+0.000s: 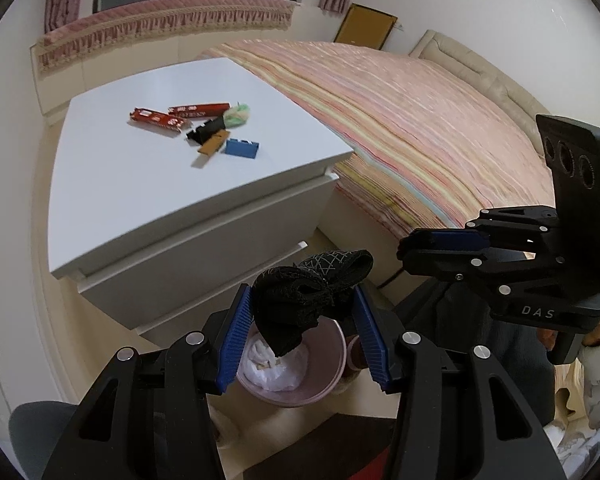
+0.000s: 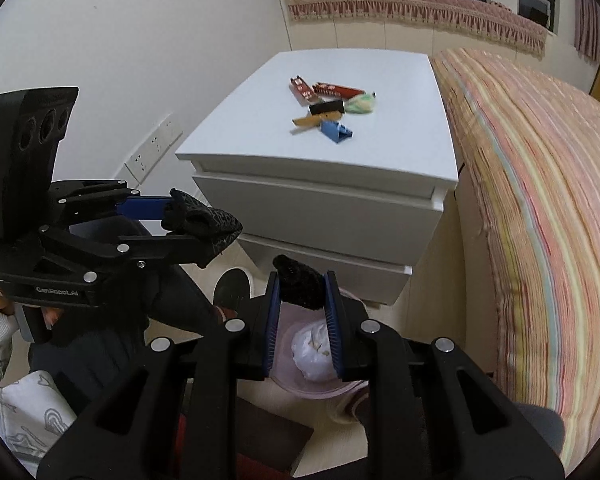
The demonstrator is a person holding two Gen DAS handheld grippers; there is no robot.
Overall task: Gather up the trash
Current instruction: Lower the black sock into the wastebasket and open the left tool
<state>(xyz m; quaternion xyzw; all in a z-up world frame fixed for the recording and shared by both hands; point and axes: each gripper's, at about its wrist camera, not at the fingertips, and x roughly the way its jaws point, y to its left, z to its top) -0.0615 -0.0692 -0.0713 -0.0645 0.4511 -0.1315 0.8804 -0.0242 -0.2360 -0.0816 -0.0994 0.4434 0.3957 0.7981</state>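
Note:
My left gripper is shut on a black mesh rag and holds it above a pink trash bin lined with white crumpled paper. It also shows in the right wrist view. My right gripper is shut on a smaller black scrap above the same bin; it shows at the right of the left wrist view. More trash lies on the white nightstand: two red wrappers, a green wad, and black, brown and blue pieces.
The nightstand has two drawers and stands against a bed with a striped cover. A wall socket strip is on the left wall. A person's dark legs and shoe are beside the bin. A dark mat lies on the floor.

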